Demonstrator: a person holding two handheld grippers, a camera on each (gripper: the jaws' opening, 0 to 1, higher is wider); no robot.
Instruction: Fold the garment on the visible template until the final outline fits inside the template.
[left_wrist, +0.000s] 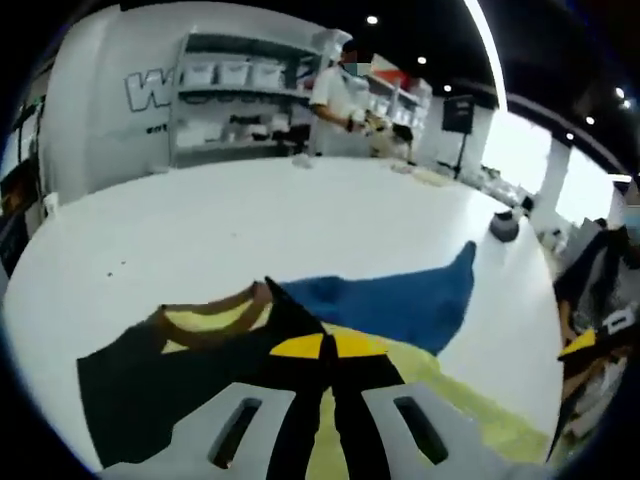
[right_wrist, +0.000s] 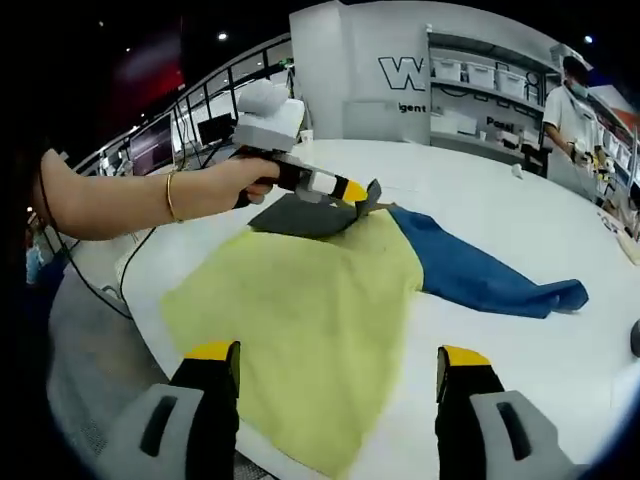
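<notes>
A broad white table (right_wrist: 500, 220) fills a showroom with storage shelves (left_wrist: 235, 95) on the back wall, where a person (left_wrist: 335, 95) in white stands working. On the table lies the garment (right_wrist: 320, 310), a yellow body with a blue sleeve (right_wrist: 490, 275) stretched to one side and a dark part near the collar. The left gripper (right_wrist: 360, 195), held in a hand (right_wrist: 235, 180) wearing a gold bangle, has its jaws closed on the garment's dark edge, while the right gripper (right_wrist: 338, 375) hovers above the yellow cloth with jaws spread wide and holding nothing.

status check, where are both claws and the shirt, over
Left claw shut on yellow, blue and black fabric garment at its collar. Right claw open, hovering over yellow body. Blue sleeve unfolded.
</notes>
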